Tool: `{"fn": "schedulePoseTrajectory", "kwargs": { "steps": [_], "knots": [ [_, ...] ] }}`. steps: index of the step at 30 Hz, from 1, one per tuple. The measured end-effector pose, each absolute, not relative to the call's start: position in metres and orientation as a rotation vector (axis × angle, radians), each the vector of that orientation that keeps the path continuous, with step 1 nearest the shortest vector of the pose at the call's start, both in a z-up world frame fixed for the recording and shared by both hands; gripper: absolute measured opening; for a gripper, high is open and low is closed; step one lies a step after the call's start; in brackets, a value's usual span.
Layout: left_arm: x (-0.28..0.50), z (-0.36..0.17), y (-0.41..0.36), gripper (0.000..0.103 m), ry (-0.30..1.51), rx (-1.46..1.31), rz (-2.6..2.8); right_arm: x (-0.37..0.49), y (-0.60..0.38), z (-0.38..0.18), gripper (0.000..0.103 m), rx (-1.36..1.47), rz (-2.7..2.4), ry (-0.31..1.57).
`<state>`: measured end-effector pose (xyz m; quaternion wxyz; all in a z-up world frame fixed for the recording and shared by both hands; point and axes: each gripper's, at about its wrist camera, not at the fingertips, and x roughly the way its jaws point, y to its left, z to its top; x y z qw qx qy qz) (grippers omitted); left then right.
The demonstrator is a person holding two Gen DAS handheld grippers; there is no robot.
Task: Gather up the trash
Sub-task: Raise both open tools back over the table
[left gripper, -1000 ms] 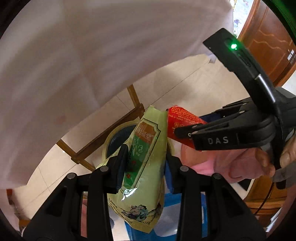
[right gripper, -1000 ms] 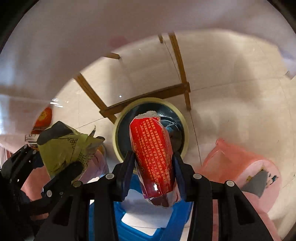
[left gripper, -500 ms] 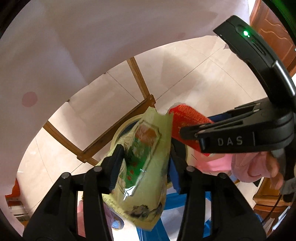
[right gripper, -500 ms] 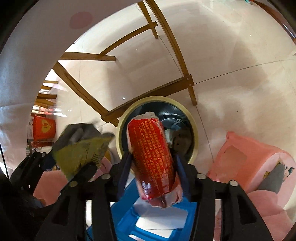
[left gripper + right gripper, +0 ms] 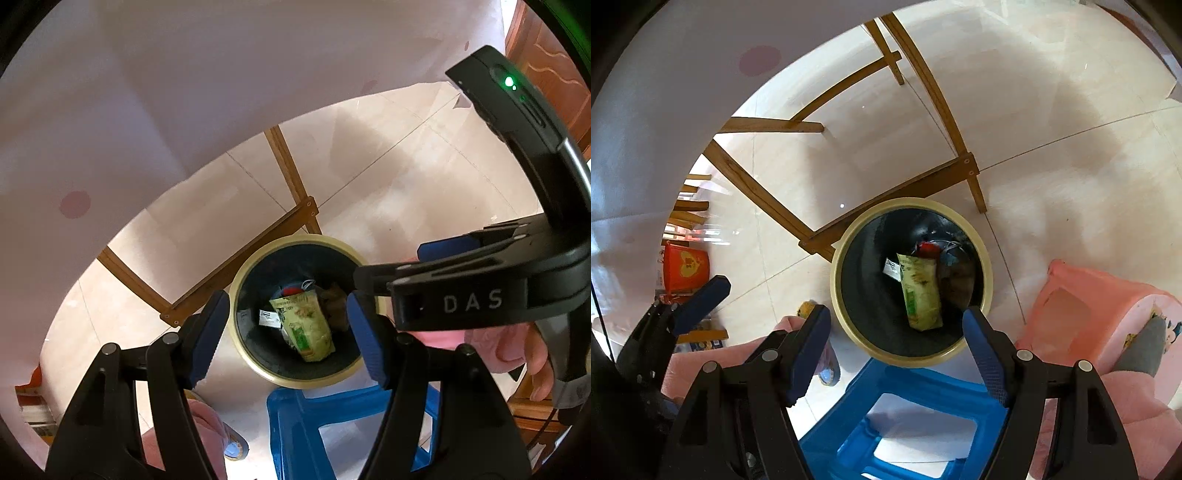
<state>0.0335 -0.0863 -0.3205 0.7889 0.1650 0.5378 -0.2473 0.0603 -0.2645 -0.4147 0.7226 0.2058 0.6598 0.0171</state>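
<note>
A round bin with a cream rim and dark inside stands on the floor below both grippers. A yellow-green snack bag lies inside it, on a red wrapper and other scraps. My left gripper is open and empty above the bin. My right gripper is open and empty above the bin's near rim; it also shows at the right of the left wrist view.
A blue plastic stool stands just in front of the bin. A pink stool is at the right. Wooden table legs cross behind the bin under a white cloth. A red box sits far left.
Both grippers have opened. The green bag and the red wrapper have dropped from them into the bin.
</note>
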Motion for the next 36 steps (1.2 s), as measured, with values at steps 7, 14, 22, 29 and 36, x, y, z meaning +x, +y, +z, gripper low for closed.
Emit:
{"fn": "schedulePoseTrajectory", "kwargs": {
  "steps": [7,14,22,29,36],
  "knots": [
    [0.028,-0.312,-0.084,0.063,1.143,0.346,-0.565,0.052,-0.268,-0.405,0.075,0.408,0.014,1.457],
    [0.011,-0.296,-0.084,0.063,1.164,0.341,-0.644,0.037,-0.276,-0.394,0.075,0.332,-0.023,1.478],
    [0.005,-0.24,-0.07,0.063,1.142,0.321,-0.674,0.025,-0.268,-0.339,0.075,0.302,0.015,1.48],
    [0.009,-0.169,-0.045,0.063,1.037,0.292,-0.624,0.004,-0.25,-0.241,0.075,0.266,0.118,1.328],
    [0.042,-0.114,-0.013,0.063,1.025,0.227,-0.509,0.0,-0.225,-0.157,0.075,0.221,0.241,1.199]
  ]
}}
